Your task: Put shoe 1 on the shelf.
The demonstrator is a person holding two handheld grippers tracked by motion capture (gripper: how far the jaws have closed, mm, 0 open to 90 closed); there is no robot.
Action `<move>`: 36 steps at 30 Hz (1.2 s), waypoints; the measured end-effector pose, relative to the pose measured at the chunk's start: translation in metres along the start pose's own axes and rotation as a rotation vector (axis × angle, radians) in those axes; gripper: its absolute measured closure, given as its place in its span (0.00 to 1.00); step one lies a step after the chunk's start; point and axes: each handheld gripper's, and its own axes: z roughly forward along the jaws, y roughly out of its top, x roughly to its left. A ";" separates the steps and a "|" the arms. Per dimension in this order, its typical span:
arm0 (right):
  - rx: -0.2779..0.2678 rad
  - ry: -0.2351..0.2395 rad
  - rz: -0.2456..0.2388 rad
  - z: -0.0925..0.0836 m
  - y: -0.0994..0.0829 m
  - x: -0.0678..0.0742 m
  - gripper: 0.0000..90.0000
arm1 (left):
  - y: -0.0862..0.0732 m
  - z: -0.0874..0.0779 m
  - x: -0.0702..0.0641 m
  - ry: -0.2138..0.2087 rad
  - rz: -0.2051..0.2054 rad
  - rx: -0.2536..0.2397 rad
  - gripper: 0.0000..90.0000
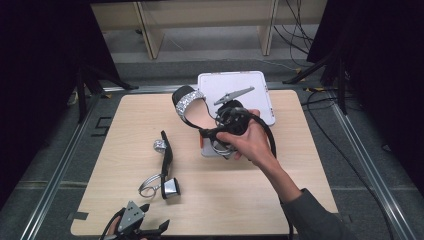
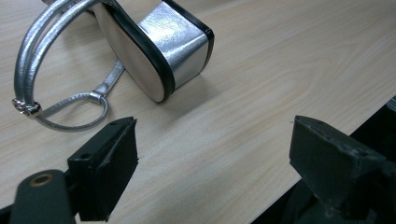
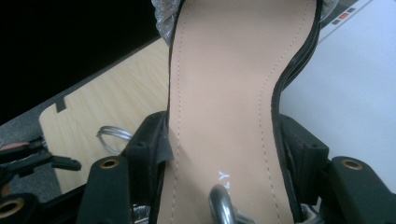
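A: Sandal (image 1: 192, 107) — you have it in the right gripper (image 1: 220, 135), lifted at the centre of the high view, toe strap up and left, in front of the white box (image 1: 260, 82). In the right gripper view the jaws are clamped across the narrow waist of the insole (image 3: 224, 93), one pad on each edge of the sole.

B: Will that grip hold?

A: I'd judge yes, if you go gently. The sole looks stiff, so it won't fold between the pads. But the shoe is long and the block heel is probably the heavy end, so expect it to swing or pivot in the jaws when you turn your wrist. The edges look smooth and may slide.

B: And the straps?

A: Soft and loose. The metal ring (image 3: 222, 203) at the bottom of the right gripper view dangles freely; don't take hold there, and watch that it doesn't snag on the box rim.

B: The other one?

A: The second sandal (image 1: 167, 165) lies on its side on the table (image 1: 250, 200), lower left of the high view. Your left gripper (image 1: 137, 227) sits at the bottom edge, jaws wide apart and empty, just short of the silver heel (image 2: 180, 42). Take that shoe by the heel block or across the waist of the sole, not by the ankle strap (image 2: 46, 60), which would only flop.
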 end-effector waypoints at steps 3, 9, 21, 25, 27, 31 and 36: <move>0.003 -0.024 0.029 0.004 0.011 -0.010 0.46 | 0.000 0.000 0.001 0.002 0.005 0.004 0.17; 0.009 -0.074 0.103 0.010 0.029 -0.032 0.46 | 0.000 0.000 0.000 -0.001 0.000 -0.001 0.17; 0.031 -0.187 0.296 0.032 0.048 -0.079 0.46 | 0.001 -0.001 0.000 -0.008 0.001 -0.009 0.17; 0.026 -0.202 0.362 0.038 0.053 -0.090 0.46 | 0.001 -0.001 0.000 -0.005 -0.003 -0.007 0.17; 0.022 -0.212 0.380 0.042 0.055 -0.095 0.46 | 0.001 -0.001 0.000 -0.007 -0.004 -0.010 0.17; 0.034 -0.266 0.430 0.048 0.058 -0.103 0.46 | 0.001 -0.002 0.002 0.004 0.019 0.008 0.17; 0.055 -0.318 0.436 0.055 0.059 -0.112 0.46 | 0.001 -0.002 0.000 -0.012 -0.005 -0.015 0.17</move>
